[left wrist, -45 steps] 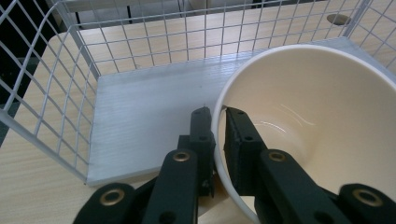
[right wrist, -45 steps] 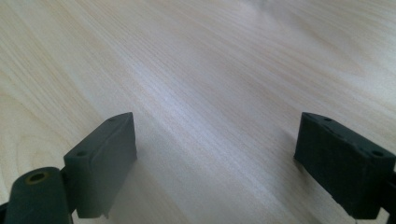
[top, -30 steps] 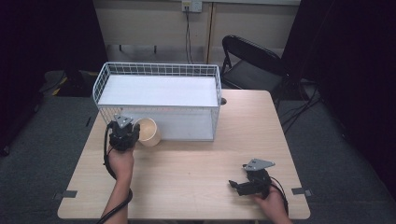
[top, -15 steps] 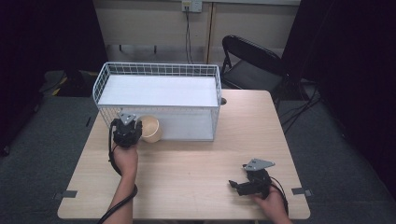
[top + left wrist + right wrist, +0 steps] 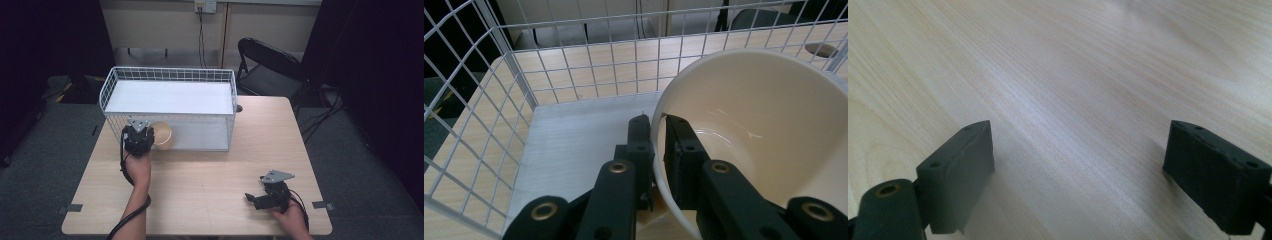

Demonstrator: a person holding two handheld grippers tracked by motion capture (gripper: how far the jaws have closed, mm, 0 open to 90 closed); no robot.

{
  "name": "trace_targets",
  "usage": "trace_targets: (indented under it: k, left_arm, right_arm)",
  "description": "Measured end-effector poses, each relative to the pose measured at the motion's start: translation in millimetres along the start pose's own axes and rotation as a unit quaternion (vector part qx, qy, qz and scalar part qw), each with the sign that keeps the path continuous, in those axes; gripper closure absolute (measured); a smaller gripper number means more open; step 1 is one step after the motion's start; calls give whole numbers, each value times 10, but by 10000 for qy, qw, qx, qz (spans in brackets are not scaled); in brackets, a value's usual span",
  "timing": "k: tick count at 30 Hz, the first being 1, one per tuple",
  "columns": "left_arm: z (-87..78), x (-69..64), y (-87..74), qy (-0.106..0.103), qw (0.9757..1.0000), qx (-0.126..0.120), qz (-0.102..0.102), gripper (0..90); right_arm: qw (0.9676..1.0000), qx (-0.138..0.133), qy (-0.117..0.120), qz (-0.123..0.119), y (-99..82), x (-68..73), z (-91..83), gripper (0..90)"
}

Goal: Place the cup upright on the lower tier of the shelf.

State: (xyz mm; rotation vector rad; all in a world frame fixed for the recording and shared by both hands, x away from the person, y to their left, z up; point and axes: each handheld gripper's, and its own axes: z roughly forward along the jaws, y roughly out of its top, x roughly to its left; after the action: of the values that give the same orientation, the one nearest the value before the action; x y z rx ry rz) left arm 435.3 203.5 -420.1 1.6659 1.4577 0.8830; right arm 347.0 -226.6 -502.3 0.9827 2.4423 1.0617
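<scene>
I'm seeing my left tool carrying the cream bowl rightward, pinching its rim over the wire basket, right tool resting gaping on the counter.

The bowl clamped between the left gripper's black jaws was cream, glossy inside. Ahead of those jaws the wire basket was white, a square grid pattern, with a pale whitish floor. The table was light wood with fine grain, which ran under the right gripper's dark grey-black jaws. A grey plate topped each gripper. Beyond the table, the folding chair was black, the carpet dark grey.
</scene>
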Motion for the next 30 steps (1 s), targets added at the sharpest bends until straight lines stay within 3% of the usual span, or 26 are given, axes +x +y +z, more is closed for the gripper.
trace_targets:
  k: [30]
  left_arm:
    - [163,-105,-54,260,9994,-178,-104,822]
  right_arm:
    - [10000,1,6,-5,-1,-1,-1,117]
